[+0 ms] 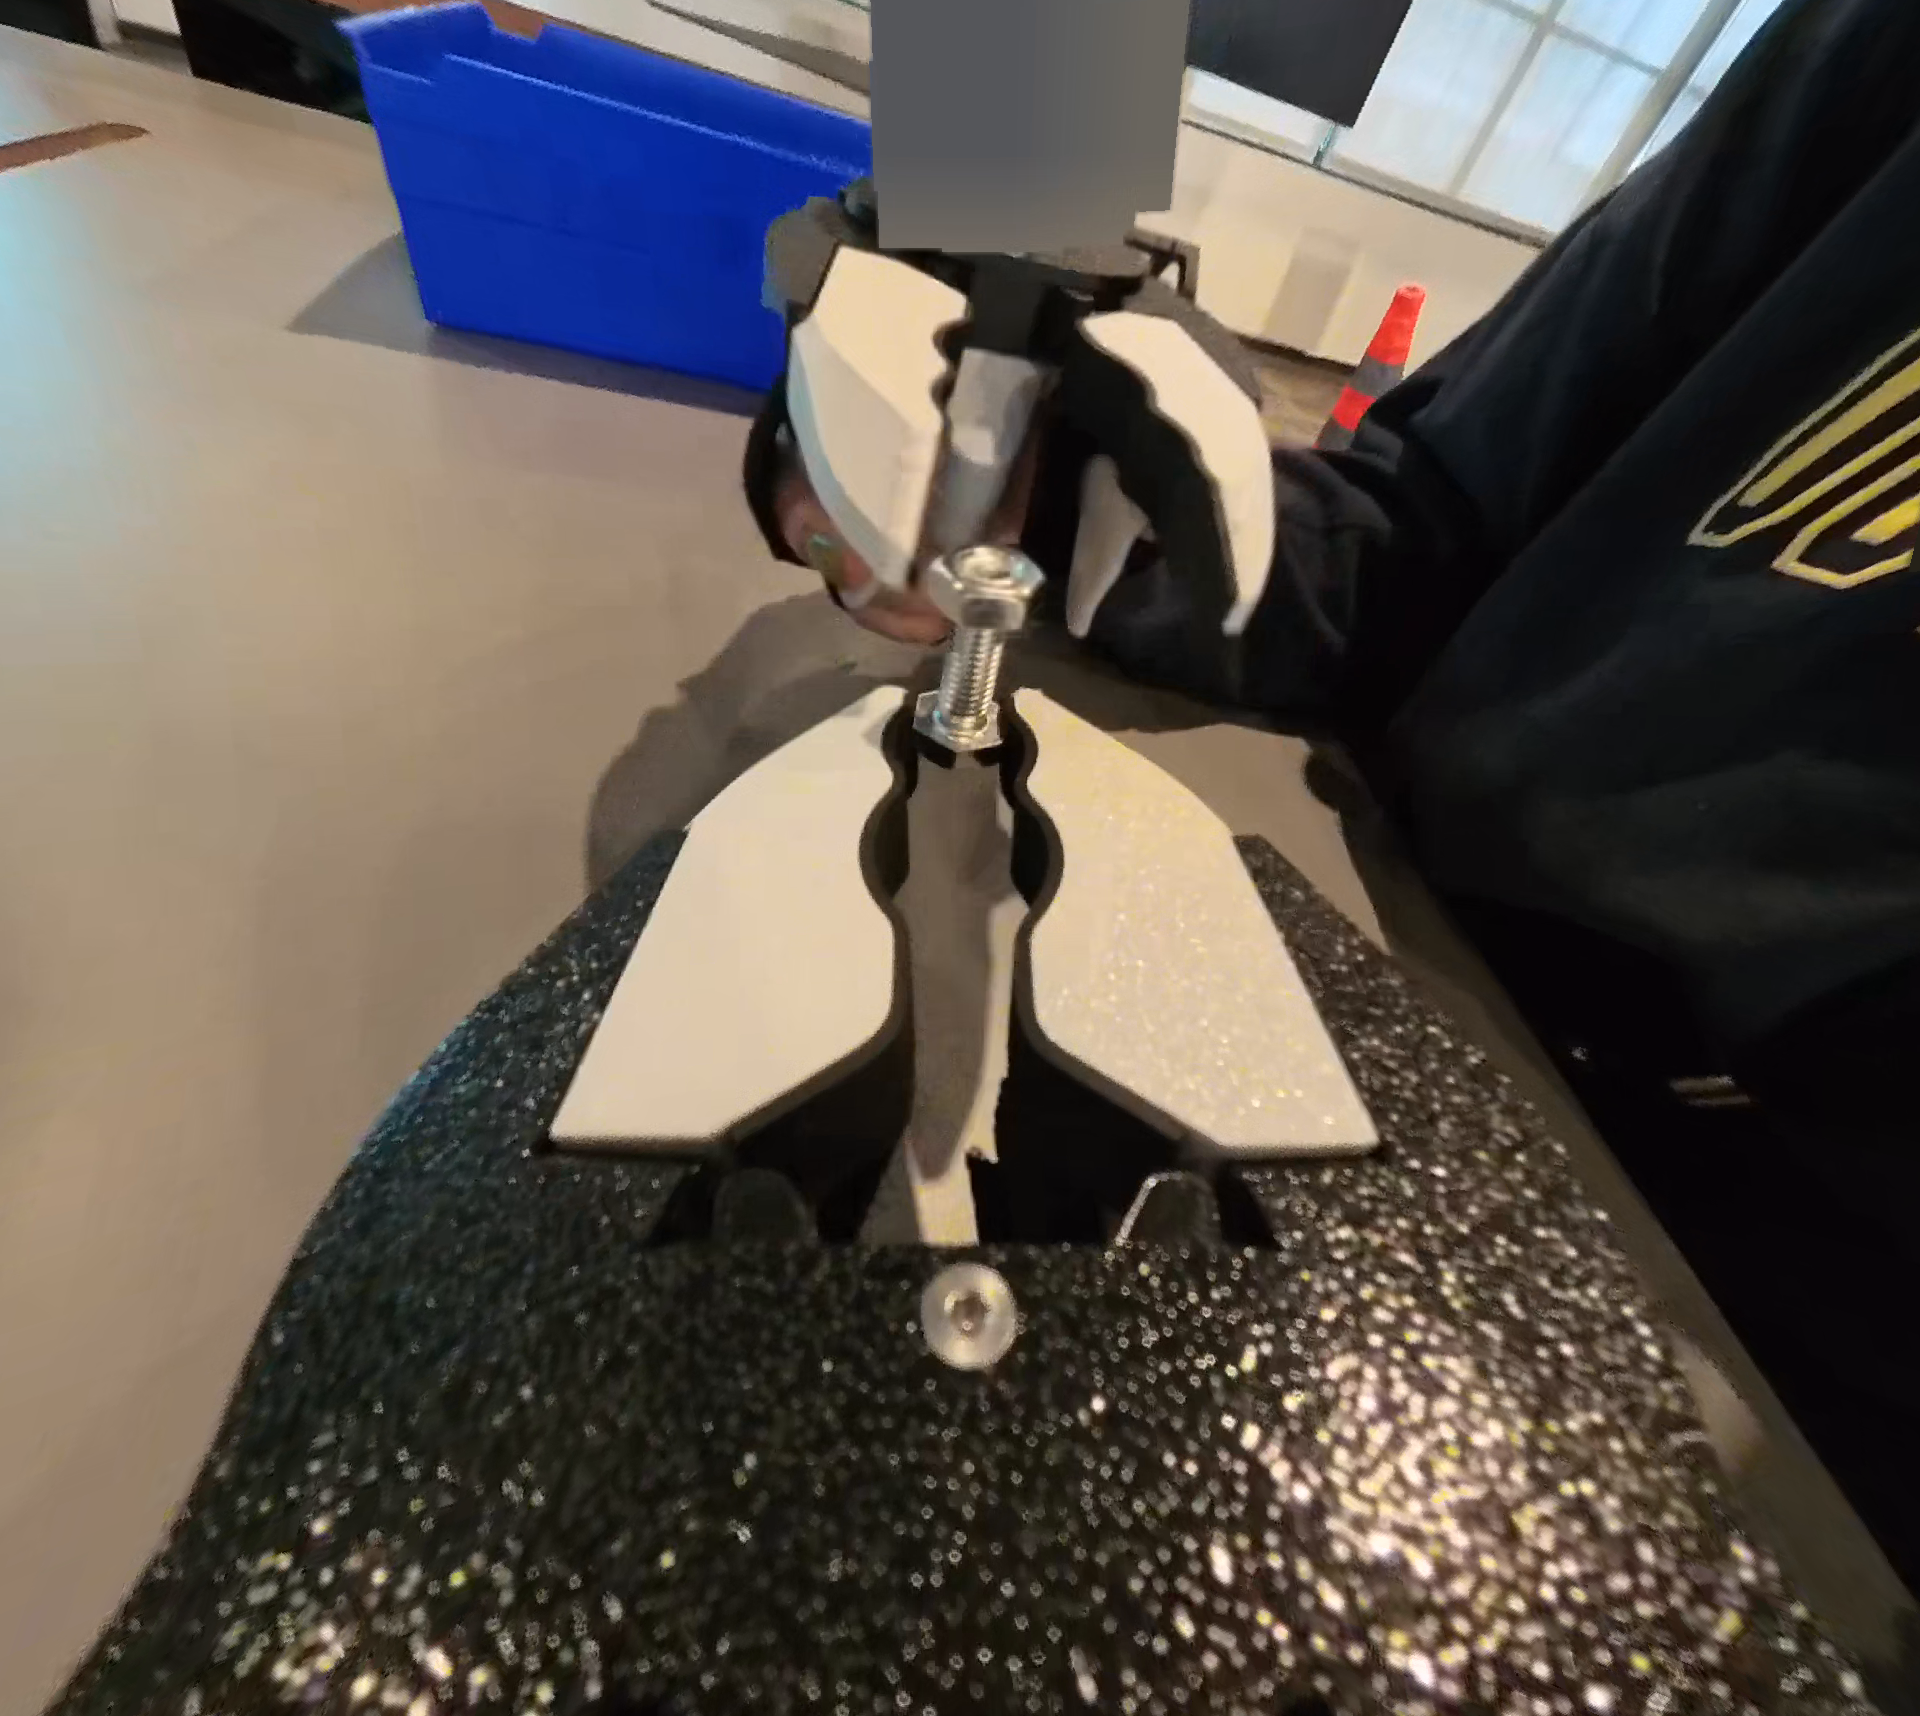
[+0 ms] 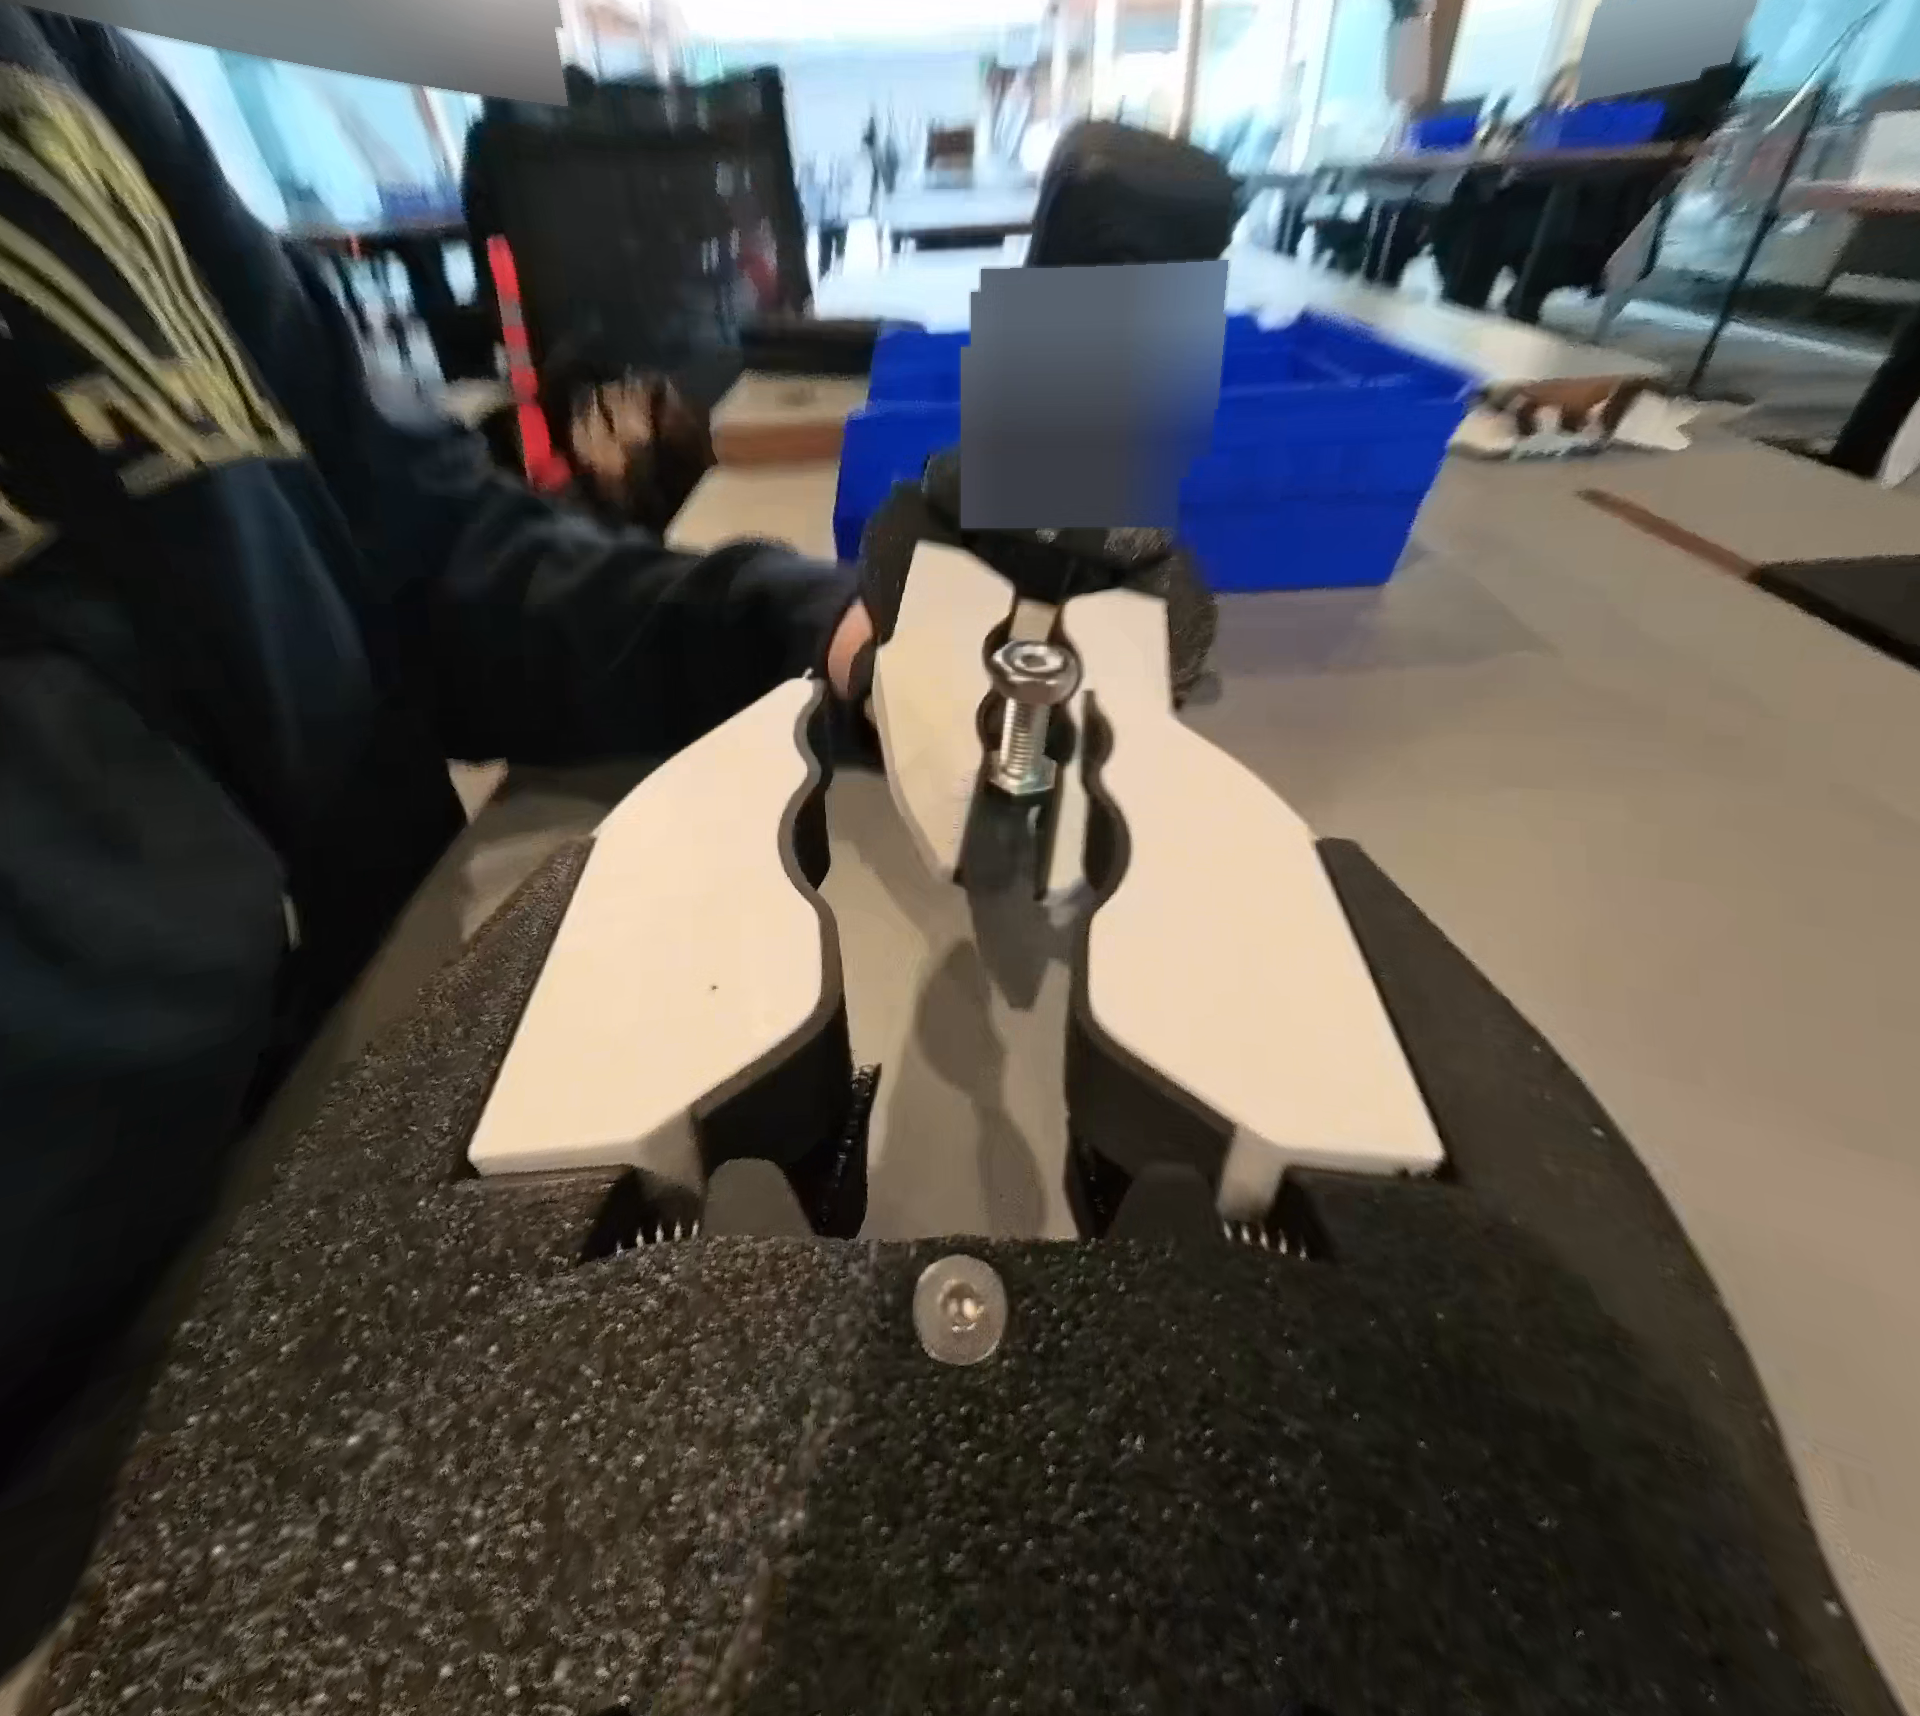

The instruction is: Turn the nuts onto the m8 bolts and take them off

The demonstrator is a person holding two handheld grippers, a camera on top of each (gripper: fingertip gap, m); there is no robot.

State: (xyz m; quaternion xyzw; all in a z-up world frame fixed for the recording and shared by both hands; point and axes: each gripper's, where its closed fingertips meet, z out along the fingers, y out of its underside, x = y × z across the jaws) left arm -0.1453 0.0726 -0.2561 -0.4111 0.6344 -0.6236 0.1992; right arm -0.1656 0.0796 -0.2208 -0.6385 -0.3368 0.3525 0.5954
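Observation:
A silver M8 bolt (image 1: pixel 964 664) stands upright above the grey table (image 1: pixel 312 731). My left gripper (image 1: pixel 956 723) is shut on its lower hex end. A hex nut (image 1: pixel 982 583) sits on the bolt's top end. My right gripper (image 1: pixel 1060 601) comes from the far side and is open, with one fingertip (image 1: pixel 899 560) close beside the nut. In the right wrist view the bolt (image 2: pixel 1023 731) and nut (image 2: pixel 1029 667) stand between my right gripper's (image 2: pixel 956 716) spread fingers, nearer the right one. My left gripper (image 2: pixel 1003 825) holds the bolt from below.
A blue plastic bin (image 1: pixel 582 212) stands on the table behind the grippers and also shows in the right wrist view (image 2: pixel 1330 461). A person's dark sleeve (image 1: pixel 1558 523) fills the right side. An orange cone (image 1: pixel 1387 357) stands beyond the table. Less than 4 cm separates the two grippers' tips.

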